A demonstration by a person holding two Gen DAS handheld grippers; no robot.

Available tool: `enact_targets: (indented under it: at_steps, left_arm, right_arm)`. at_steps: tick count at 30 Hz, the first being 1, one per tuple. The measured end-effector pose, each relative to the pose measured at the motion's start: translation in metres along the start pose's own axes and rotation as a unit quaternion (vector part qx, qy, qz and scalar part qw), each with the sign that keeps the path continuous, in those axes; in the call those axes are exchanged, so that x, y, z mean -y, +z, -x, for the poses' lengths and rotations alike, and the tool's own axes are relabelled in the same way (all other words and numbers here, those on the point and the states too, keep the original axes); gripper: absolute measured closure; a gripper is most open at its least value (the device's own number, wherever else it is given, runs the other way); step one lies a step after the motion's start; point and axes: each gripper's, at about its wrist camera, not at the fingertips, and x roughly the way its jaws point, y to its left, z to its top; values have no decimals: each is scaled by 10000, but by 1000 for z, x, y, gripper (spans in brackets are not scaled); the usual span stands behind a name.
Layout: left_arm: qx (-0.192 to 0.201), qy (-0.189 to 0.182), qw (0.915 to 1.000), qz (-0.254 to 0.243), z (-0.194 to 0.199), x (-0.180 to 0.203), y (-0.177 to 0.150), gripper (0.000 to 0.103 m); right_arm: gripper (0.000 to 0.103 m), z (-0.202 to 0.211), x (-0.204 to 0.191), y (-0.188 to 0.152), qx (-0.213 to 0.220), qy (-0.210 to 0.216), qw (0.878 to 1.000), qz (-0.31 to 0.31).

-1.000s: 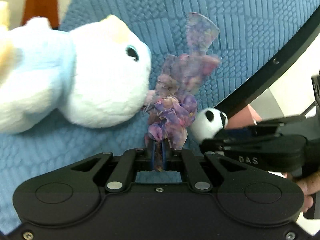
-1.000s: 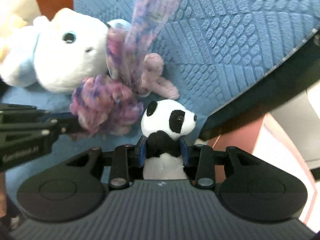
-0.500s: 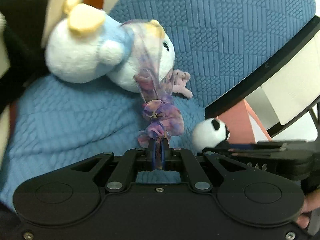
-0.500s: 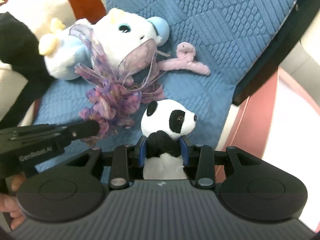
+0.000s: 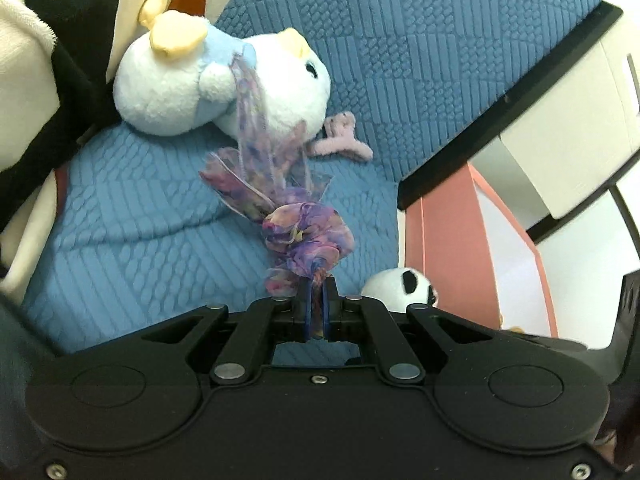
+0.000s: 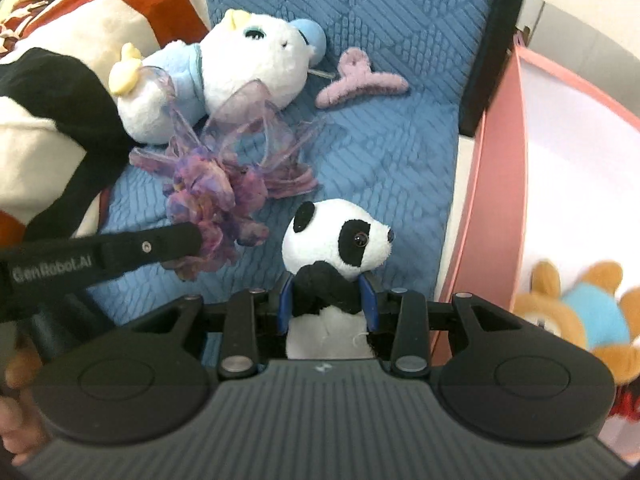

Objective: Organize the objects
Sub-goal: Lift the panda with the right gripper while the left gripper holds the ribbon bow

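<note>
My left gripper (image 5: pixel 316 292) is shut on a purple ribbon scrunchie (image 5: pixel 304 236) and holds it above the blue quilted cushion (image 5: pixel 140 220); its sheer tails hang loose. The scrunchie (image 6: pixel 208 196) and the left gripper (image 6: pixel 192 240) also show in the right wrist view. My right gripper (image 6: pixel 329 296) is shut on a small panda plush (image 6: pixel 340 236), gripped at its black neck. The panda's head (image 5: pixel 400 284) shows at the lower right of the left wrist view.
A white and blue unicorn plush (image 6: pixel 224 68) and a pink fuzzy hair claw (image 6: pixel 360 80) lie on the cushion. A pink bin (image 6: pixel 492 184) stands to the right, with a brown bear plush (image 6: pixel 576 316) inside. A striped pillow (image 6: pixel 60 60) lies at left.
Both grippers have drawn back from the cushion and toward the right, each keeping its hold. The unicorn plush now looks smaller, and the pink bin has come into the right wrist view.
</note>
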Motion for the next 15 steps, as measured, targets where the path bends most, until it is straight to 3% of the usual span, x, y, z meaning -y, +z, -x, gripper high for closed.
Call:
enact_targets:
  at_steps: [5, 9, 12, 13, 15]
  left_arm:
    - [-182, 410, 9988, -187, 7, 11, -9, 98]
    - [-338, 430, 9985, -10, 10, 7, -8, 92]
    - [-376, 495, 9979, -166, 15, 9, -8, 73]
    - [-413, 573, 9974, -167, 16, 10, -8, 59]
    - [-380, 562, 9975, -213, 17, 11, -9, 53]
  right_arm:
    - [65, -3, -3, -18, 56, 22, 10000, -58]
    - [65, -4, -5, -24, 150, 13, 9999, -62]
    - [65, -4, -5, -27, 236, 43, 9997, -94]
    - [65, -4, -5, -29, 260, 47, 9996, -87]
    - [65, -5, -6, -33, 298, 63, 9995, -115]
